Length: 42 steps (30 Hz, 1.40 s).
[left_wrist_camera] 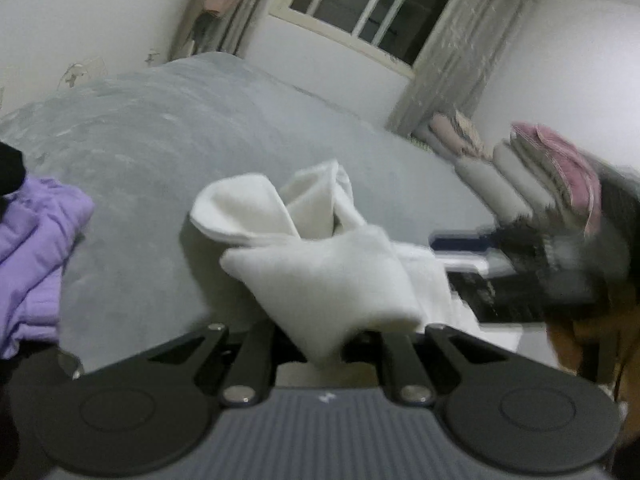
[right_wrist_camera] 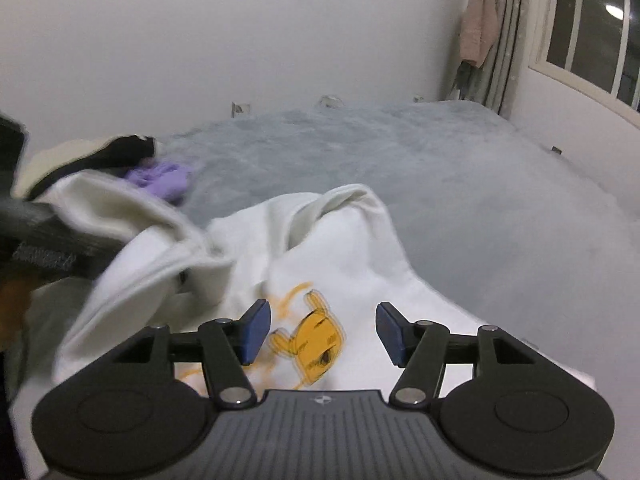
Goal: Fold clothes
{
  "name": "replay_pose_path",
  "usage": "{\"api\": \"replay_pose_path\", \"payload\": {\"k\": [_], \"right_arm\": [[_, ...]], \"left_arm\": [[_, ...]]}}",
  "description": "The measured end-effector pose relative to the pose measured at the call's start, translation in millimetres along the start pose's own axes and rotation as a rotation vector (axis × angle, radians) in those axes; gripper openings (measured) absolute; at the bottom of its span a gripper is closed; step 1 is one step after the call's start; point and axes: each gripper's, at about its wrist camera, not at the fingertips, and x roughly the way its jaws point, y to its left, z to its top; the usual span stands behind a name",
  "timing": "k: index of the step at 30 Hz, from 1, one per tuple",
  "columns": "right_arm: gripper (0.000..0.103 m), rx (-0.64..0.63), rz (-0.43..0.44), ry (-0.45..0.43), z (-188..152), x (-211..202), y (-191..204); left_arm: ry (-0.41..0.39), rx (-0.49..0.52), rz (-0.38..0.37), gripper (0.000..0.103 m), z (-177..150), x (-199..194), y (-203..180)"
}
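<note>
A white garment lies bunched on the grey bed. My left gripper is shut on a fold of it, and the cloth hides the fingertips. In the right wrist view the same white garment shows a yellow cartoon print. My right gripper hovers just over that print, jaws open, blue pads apart with nothing pinched between them. The left gripper shows as a dark blur at the left, lifting a sleeve-like fold.
A purple garment and a black one lie at the bed's left. Folded clothes are stacked at the right, by the curtain and window. Bare grey bedcover stretches behind the garment to the wall.
</note>
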Motion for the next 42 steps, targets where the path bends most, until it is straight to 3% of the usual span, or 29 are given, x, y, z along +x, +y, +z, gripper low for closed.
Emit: {"api": "replay_pose_path", "payload": {"k": [3,8,11,14,16,18,20,21,22,23,25,27,29,32,35,36,39,42], "right_arm": [[0.062,-0.193,-0.040,0.099,36,51,1],[0.094,-0.575,-0.042,0.219,69,96,26],[0.097,-0.697,0.010,0.246,84,115,32],[0.096,-0.577,0.147,0.187,110,114,12],[0.096,-0.410,0.233,0.137,125,112,-9],[0.093,-0.362,0.226,0.181,125,129,-16],[0.066,-0.439,0.146,0.308,111,156,-8],[0.060,-0.477,0.108,0.374,101,170,-4],[0.045,-0.475,0.103,0.398,95,175,-3],[0.027,-0.453,0.115,0.378,94,173,-5],[0.022,-0.407,0.132,0.326,92,165,-9],[0.020,-0.320,0.069,0.201,101,140,-25],[0.019,-0.223,-0.080,0.094,110,112,-47],[0.019,-0.059,-0.278,-0.042,120,70,-86],[0.019,0.104,-0.429,-0.114,119,48,-125],[0.020,0.127,-0.481,-0.103,116,52,-133],[0.021,0.145,-0.552,0.003,98,81,-154],[0.022,0.202,-0.504,0.112,65,107,-168]], "left_arm": [[0.031,0.008,-0.023,0.010,-11,4,-3],[0.061,0.013,-0.058,0.010,-13,12,-6],[0.075,0.014,-0.072,0.010,-14,13,-2],[0.087,0.006,-0.086,0.010,-12,14,3],[0.092,0.012,-0.099,0.010,-12,13,2],[0.096,0.018,-0.103,0.010,-12,13,1],[0.097,0.018,-0.088,0.010,-12,15,2],[0.089,0.021,-0.071,0.012,-12,14,1],[0.081,0.023,-0.055,0.011,-12,14,1],[0.074,0.026,-0.039,0.011,-11,14,0],[0.027,0.004,0.016,0.010,-7,11,5],[-0.051,-0.023,0.079,0.008,1,2,14],[-0.140,-0.027,0.148,0.007,15,-8,21],[-0.208,-0.036,0.219,0.005,42,-7,27],[-0.218,-0.106,0.194,0.005,68,2,29],[-0.208,-0.117,0.166,0.009,72,7,27],[-0.099,-0.067,0.107,0.061,69,38,10],[0.014,-0.072,0.123,0.061,67,78,4]]}}
